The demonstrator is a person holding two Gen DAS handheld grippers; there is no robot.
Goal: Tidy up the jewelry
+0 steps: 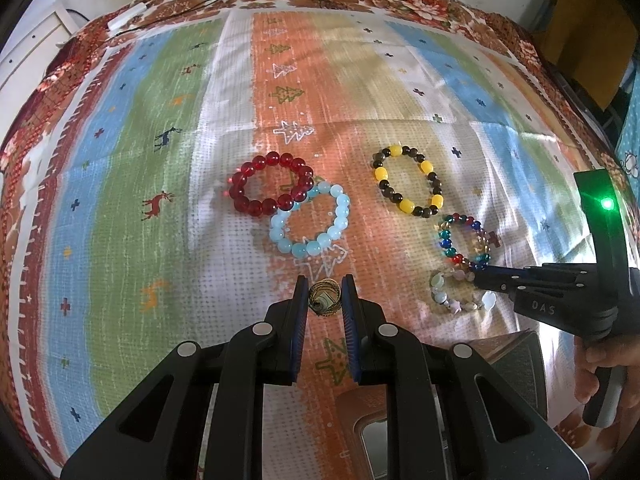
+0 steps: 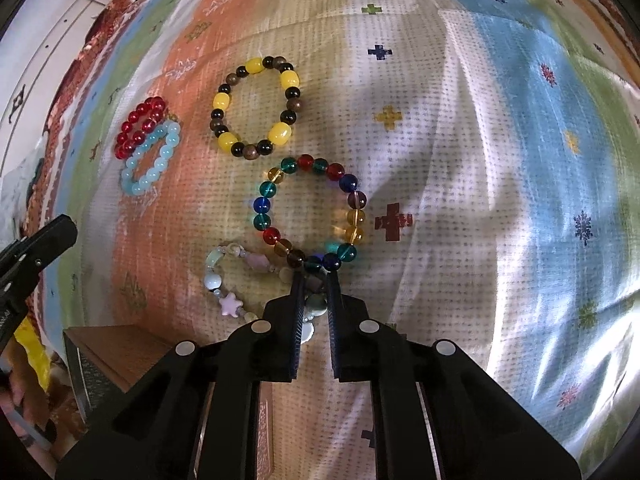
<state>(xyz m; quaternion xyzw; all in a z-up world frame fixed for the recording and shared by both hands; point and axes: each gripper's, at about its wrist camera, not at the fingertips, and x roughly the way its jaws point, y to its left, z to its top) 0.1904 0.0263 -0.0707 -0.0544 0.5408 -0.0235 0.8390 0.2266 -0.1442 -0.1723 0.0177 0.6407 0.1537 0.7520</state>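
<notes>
Gold ring [image 1: 325,297] sits pinched between the left gripper [image 1: 325,300] pads, just above the striped cloth [image 1: 160,200]. Over right, the right gripper [image 2: 313,286] narrows onto the multicoloured bracelet [image 2: 312,212], near bead between its fingertips, pastel charm bracelet [image 2: 240,280] touching alongside.

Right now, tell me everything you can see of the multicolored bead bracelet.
The multicolored bead bracelet is a closed loop of round, glassy translucent beads in red, teal, blue, amber and brown. It lies flat on the patterned cloth. Its near edge meets the pastel charm bracelet, at the tips of the right hand-held gripper.
</notes>
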